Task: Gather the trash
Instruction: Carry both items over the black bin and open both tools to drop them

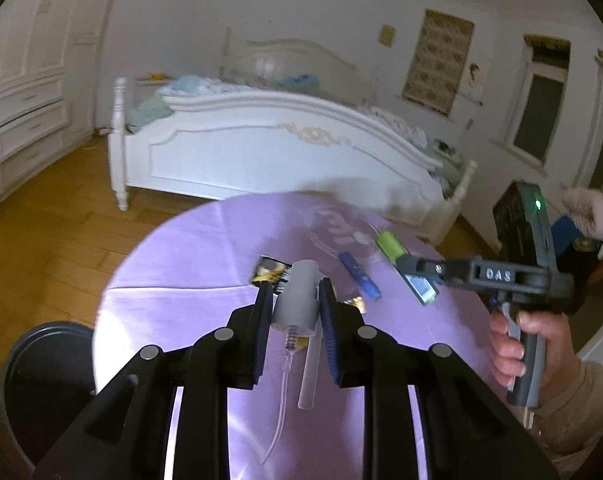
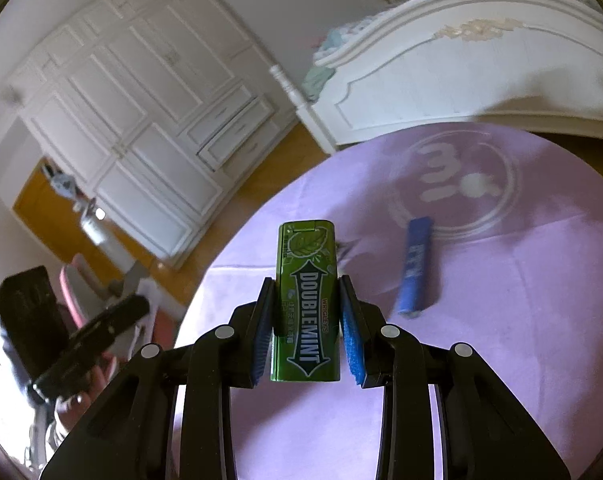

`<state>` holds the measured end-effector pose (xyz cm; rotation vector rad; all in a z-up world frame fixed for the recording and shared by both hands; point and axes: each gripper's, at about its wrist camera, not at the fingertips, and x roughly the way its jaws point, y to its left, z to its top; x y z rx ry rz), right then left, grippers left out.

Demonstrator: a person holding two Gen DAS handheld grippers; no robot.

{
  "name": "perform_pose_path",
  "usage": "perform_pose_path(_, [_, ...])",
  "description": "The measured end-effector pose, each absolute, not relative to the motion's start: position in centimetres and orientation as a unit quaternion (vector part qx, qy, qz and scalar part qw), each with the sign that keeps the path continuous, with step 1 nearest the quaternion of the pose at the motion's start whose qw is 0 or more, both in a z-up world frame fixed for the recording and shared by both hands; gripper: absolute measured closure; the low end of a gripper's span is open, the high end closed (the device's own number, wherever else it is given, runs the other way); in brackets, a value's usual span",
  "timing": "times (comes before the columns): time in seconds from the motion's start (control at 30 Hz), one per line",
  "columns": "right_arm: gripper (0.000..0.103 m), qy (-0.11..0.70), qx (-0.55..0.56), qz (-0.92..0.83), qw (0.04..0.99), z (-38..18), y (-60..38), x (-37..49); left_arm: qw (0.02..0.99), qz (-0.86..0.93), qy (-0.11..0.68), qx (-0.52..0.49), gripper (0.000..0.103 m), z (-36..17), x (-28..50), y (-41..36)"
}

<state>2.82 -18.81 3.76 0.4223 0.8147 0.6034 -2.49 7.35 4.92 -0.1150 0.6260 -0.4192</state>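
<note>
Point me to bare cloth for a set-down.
Free: the purple tablecloth right of the blue wrapper, and its left part by the fold. Crowded: the middle, around the left gripper, with the black-gold wrapper and white tube.

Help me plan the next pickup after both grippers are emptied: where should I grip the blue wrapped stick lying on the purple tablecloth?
Grip the blue wrapped stick across its narrow width near mid-length, descending from above. It lies flat on the purple tablecloth, long and slim, with open cloth along both long sides.
</note>
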Motion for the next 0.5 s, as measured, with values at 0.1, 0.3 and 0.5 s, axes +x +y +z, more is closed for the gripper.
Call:
perform_pose_path(0.1, [0.071, 0.39, 0.182, 0.312, 0.847, 4.5, -16.1, 1.9, 0.938, -0.172, 0.293, -0.076, 0.079, 5.2, -3.6, 10.5])
perform_pose_path(0.3, [0.071, 0.4, 0.14, 0.363, 0.83, 5.4, -9.8, 0.4, 0.948, -0.086, 0.279, -0.123, 0.079, 4.9, -6.4, 18.9])
perform_pose_path(0.5, [0.071, 0.421, 0.092, 0.407, 0.805, 5.2, -2.6, -0.7, 0.95, -0.031, 0.27, -0.153, 0.079, 4.3, -9.2, 24.2])
